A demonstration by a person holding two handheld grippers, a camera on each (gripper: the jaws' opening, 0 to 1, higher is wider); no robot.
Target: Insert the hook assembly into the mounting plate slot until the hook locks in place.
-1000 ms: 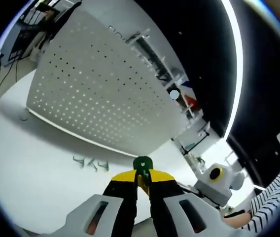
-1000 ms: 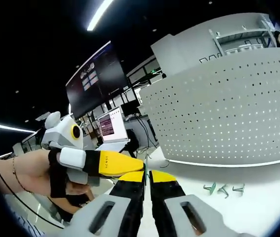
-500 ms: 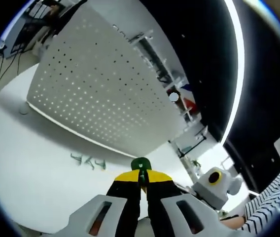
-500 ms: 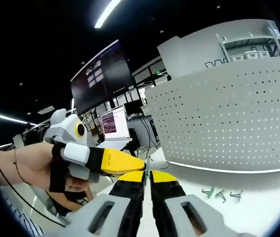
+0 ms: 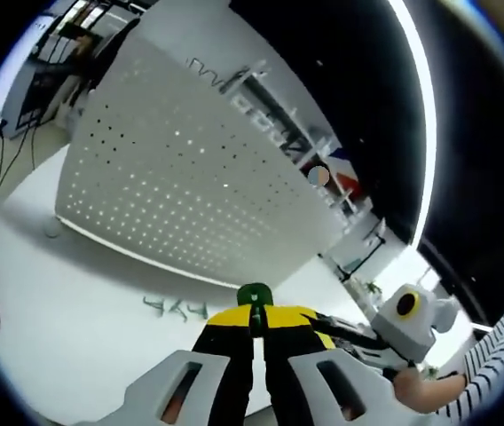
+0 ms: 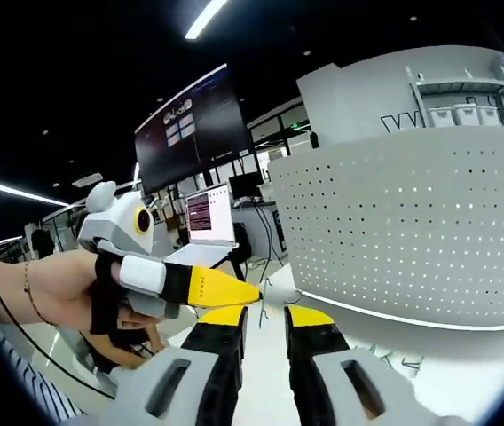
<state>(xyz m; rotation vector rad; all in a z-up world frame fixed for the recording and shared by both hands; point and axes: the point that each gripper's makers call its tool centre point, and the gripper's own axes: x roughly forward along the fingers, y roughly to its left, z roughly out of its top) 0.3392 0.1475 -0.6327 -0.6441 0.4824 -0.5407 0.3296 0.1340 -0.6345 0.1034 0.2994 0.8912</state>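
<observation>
Probably a lab: monitors (image 6: 200, 216), pegboard (image 6: 412, 231)

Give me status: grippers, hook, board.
Left hand-held gripper shut on green hook. Right hand-held gripper open, empty. Pegboard ahead, path clear.

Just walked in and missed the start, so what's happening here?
A person is working with hand-held tongs in front of a white perforated mounting plate standing on a white table. The left tongs are shut on a small green hook assembly, held short of the plate, so it is not inserted. The right tongs are open and hold nothing. A few more hooks lie on the table near the plate's base.
</observation>
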